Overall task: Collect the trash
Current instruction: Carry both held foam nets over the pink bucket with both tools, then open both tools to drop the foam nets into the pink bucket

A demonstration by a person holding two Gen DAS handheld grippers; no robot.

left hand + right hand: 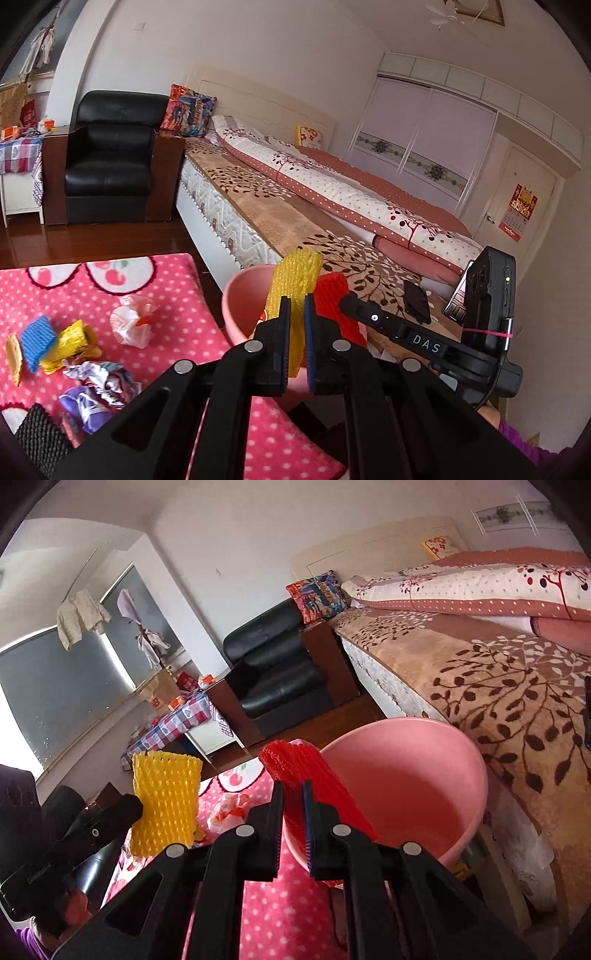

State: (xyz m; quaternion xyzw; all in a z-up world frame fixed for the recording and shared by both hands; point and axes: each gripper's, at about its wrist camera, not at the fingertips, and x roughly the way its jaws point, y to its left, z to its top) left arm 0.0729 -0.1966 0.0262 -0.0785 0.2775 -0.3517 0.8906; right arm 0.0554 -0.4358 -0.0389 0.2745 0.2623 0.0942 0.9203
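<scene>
**Both foam nets pinched and carried at the pink basin**

I have one piece of trash in each gripper. My left gripper (296, 299) has its jaws clamped on the yellow foam net (293, 291), which stands up between the pads with its top edge above the basin rim as the left wrist view shows it. My right gripper (293, 788) has its jaws clamped on the red foam net (310, 775), held just at the near rim of the pink basin (406, 775). The basin sits on the floor beside the bed (498, 686), at the edge of the pink polka-dot rug (184, 295), and what I can see of its inside looks empty.

I judge this to be the carry-and-drop step: both nets are lifted clear of the rug and are being brought to the basin. The next move calls for getting each net fully over the open mouth, then parting the jaws so it falls inside (the foam is light and springy, so it may cling to a pad or bounce on the rim). The two grippers sit close together, so I would release one at a time.

Plenty remains on the rug: a blue foam net (37, 339), a yellow wrapper (70, 345), a white crumpled wrapper (133, 325) and a purple wrapper (86, 410).
</scene>
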